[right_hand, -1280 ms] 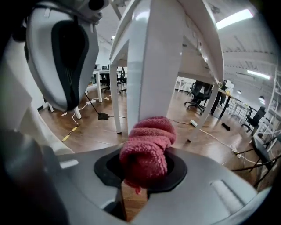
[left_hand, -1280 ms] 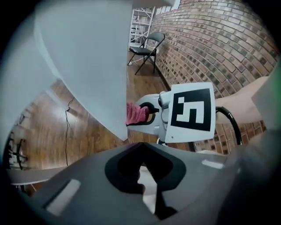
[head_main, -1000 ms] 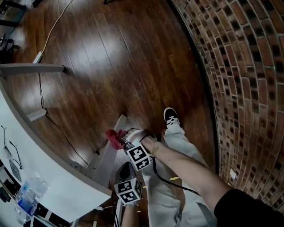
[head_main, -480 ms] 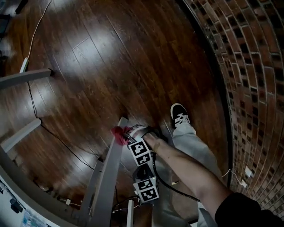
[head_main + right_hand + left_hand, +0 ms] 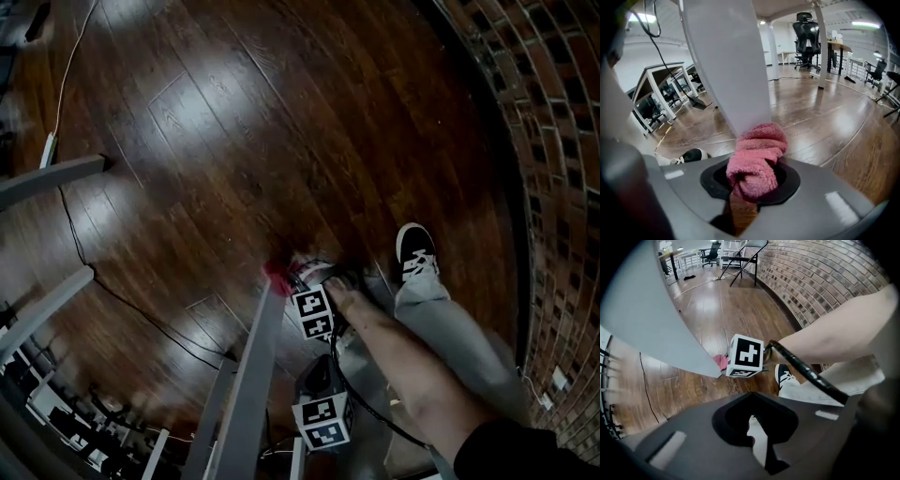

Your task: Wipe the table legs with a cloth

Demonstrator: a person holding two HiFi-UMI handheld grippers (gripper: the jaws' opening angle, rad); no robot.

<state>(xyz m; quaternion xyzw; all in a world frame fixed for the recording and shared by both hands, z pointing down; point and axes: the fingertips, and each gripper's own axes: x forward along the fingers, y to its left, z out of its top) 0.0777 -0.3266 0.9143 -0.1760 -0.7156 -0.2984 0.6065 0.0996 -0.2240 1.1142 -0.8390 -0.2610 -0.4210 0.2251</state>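
Right gripper (image 5: 749, 190): jaws clamped on a pink terry cloth (image 5: 757, 157), which presses against the lower end of a slanted grey metal table leg (image 5: 726, 61) above the dark wooden plank floor (image 5: 234, 141). Left gripper (image 5: 754, 439): at 6 o'clock of the right in the head view, jaws drawn together, empty.
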